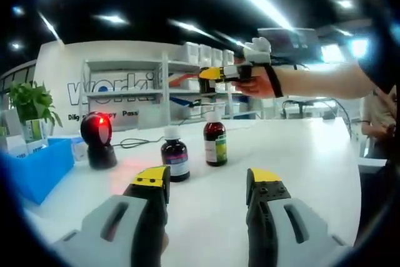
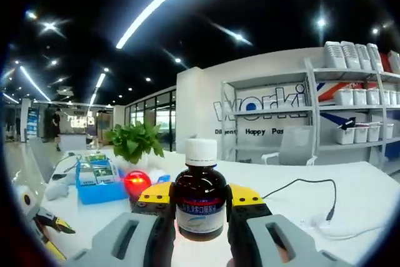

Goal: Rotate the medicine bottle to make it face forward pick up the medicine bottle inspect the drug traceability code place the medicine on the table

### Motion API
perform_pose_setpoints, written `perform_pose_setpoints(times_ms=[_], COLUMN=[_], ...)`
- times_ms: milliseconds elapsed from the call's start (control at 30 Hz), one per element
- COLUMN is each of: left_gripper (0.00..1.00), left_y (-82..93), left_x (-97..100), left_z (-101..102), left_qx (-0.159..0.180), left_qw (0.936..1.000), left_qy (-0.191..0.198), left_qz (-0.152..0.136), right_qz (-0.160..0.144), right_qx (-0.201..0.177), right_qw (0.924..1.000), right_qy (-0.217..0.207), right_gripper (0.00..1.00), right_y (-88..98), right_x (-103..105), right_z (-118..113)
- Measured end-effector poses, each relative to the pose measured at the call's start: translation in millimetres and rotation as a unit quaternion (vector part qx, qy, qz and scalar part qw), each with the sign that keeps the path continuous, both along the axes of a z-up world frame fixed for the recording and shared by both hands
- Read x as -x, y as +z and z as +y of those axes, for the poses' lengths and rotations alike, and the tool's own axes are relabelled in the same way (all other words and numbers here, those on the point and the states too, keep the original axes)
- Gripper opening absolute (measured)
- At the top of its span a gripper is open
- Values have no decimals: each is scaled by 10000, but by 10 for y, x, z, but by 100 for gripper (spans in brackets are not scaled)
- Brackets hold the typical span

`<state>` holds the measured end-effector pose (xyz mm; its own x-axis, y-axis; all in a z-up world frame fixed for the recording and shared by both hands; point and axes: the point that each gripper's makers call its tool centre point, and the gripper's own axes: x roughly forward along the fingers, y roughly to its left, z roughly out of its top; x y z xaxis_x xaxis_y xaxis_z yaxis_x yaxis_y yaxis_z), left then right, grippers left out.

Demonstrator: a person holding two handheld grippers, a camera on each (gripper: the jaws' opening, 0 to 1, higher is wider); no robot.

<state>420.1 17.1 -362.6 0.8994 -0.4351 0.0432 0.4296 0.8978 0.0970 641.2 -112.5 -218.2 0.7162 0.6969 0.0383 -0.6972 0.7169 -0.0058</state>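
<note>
Right hand-held gripper clamped on brown medicine bottle, raised above bench; left hand-held gripper open, empty; best turning label squarely toward red-lit scanner, keeping bottle upright

The left hand-held gripper hangs low over the tabletop, jaws parted. The right hand-held gripper is raised high at far right on an outstretched arm, jaws clamped on a bottle.

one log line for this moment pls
right gripper shut on medicine bottle, raised | left gripper open, empty | two bottles on table near scanner
</note>
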Motion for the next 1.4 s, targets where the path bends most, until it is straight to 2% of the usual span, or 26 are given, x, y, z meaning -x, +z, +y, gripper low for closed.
perform_pose_setpoints(times_ms=[133,333,533,700,900,1167,1400], left_gripper=[40,40,40,40,39,39,39], left_y=[-1,1,-11,-10,-20,-33,-29], left_x=[0,1,-4,-8,-13,-14,-17], left_z=[2,7,15,33,27,29,41], left_qx=[-9,3,-35,-14,-32,-70,-51], left_qw=[10000,10000,10000,10000,10000,9999,9999], left_qy=[12,27,56,90,76,90,113], left_qz=[3,10,19,18,32,57,57], right_qz=[-135,-134,-265,-259,-238,-95,7], right_qx=[-13,-22,120,39,43,-28,81], right_qw=[9998,9995,9971,9963,9952,9937,9937], right_qy=[-145,-276,-707,-823,-943,-1115,-1119], right_gripper=[27,27,27,27,27,27,27], right_y=[3,-46,-176,-256,-414,-571,-802], right_x=[27,106,135,229,377,403,467], right_z=[-127,-313,-568,-683,-764,-881,-907])
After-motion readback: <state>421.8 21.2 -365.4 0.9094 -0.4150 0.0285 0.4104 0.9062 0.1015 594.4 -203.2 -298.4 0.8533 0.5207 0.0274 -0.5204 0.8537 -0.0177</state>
